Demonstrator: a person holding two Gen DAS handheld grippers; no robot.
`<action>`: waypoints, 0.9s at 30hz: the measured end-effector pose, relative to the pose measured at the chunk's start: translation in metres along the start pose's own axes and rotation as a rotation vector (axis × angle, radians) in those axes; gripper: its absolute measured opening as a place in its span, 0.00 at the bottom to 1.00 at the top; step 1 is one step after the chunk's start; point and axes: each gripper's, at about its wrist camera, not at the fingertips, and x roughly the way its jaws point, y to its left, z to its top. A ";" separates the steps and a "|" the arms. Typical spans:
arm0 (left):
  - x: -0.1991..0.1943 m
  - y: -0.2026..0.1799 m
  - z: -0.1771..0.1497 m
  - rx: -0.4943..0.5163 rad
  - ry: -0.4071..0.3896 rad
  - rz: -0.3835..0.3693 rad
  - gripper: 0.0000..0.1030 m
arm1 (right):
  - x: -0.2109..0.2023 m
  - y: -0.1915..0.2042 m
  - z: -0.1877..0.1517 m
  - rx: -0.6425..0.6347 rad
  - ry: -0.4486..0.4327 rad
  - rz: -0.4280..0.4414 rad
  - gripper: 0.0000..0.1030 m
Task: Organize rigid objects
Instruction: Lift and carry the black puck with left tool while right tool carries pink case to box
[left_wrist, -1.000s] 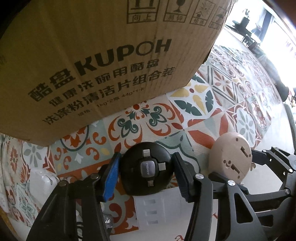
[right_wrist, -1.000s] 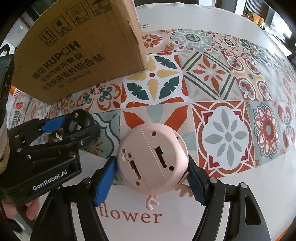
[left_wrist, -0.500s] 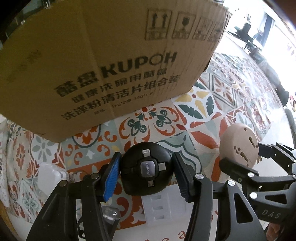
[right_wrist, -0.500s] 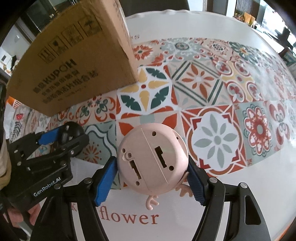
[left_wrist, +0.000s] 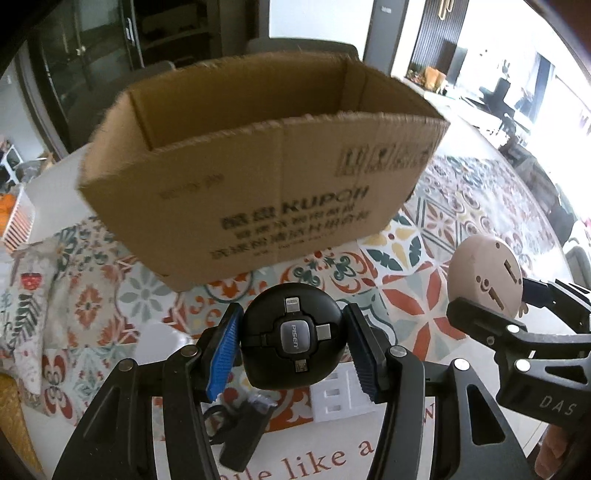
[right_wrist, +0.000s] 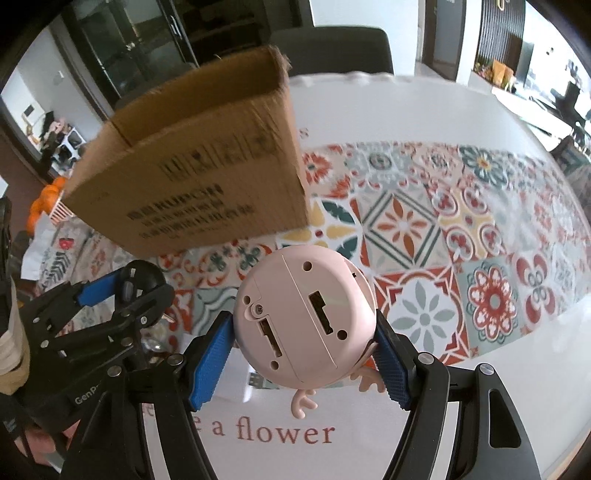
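Observation:
My left gripper (left_wrist: 291, 350) is shut on a round black cable reel (left_wrist: 291, 341) with several plugs on its face, held above the table. My right gripper (right_wrist: 304, 354) is shut on a round pink device (right_wrist: 303, 317) with small antlers, its back toward the camera. The pink device also shows in the left wrist view (left_wrist: 485, 277), and the black reel in the right wrist view (right_wrist: 142, 282). An open brown cardboard box (left_wrist: 258, 177) stands ahead of both grippers, its opening visible; it also shows in the right wrist view (right_wrist: 199, 173).
A patterned tile tablecloth (right_wrist: 424, 229) covers the white table. Below the grippers lie a white socket block (left_wrist: 338, 398), a small black item (left_wrist: 240, 428) and a white rounded object (left_wrist: 159, 332). Patterned cloth (left_wrist: 33, 302) lies at the left.
Both grippers have risen with their objects; the box now sits lower in view and its open top shows. Both grips are unchanged.

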 end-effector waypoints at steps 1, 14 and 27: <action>-0.006 0.003 -0.001 -0.005 -0.011 0.006 0.53 | -0.003 0.003 0.001 -0.005 -0.008 0.006 0.70; -0.045 0.008 0.004 -0.088 -0.083 0.036 0.53 | -0.039 0.034 0.011 -0.055 -0.102 0.047 0.70; -0.096 0.019 0.017 -0.099 -0.201 0.063 0.53 | -0.075 0.054 0.026 -0.097 -0.199 0.102 0.70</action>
